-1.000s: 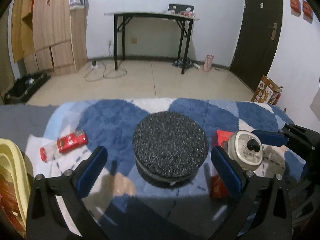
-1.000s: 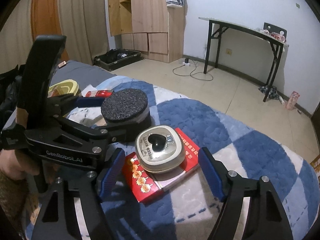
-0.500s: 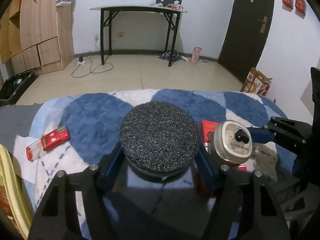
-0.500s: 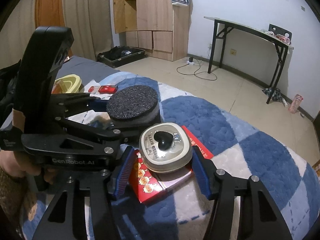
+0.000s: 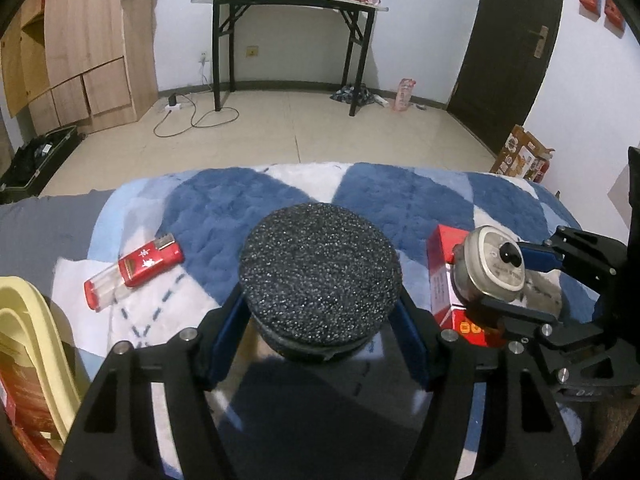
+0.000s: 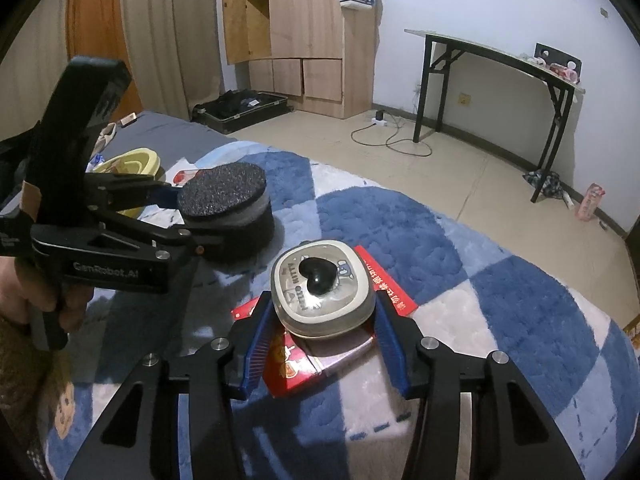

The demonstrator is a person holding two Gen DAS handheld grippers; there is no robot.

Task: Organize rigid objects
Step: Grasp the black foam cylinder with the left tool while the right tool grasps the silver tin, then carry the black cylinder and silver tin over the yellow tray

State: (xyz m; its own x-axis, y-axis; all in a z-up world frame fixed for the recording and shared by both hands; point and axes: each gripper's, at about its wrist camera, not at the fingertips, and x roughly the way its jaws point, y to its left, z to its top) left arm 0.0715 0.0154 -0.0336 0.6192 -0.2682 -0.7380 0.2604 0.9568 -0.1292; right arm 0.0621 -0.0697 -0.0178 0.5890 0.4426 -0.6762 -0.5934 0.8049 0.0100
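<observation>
Both tools grip: left gripper [image 5: 320, 328] fingers hold the stiff black round container [image 5: 320, 276] by its sides; right gripper [image 6: 320, 340] fingers are closing on the smooth, probably slippery tin [image 6: 322, 290].

I see a plush, fuzzy cloth blanket [image 6: 400, 232] under everything. The round black container [image 5: 320, 276] has a rough, gritty matt top that glitters faintly. The cream tin [image 6: 324, 290] looks like smooth, glossy metal, with a shiny black heart knob. Beneath it the red box [image 6: 292, 368] seems glossy printed card. My gripper frames look matt black, their pads [image 6: 256, 344] ribbed blue rubber
</observation>
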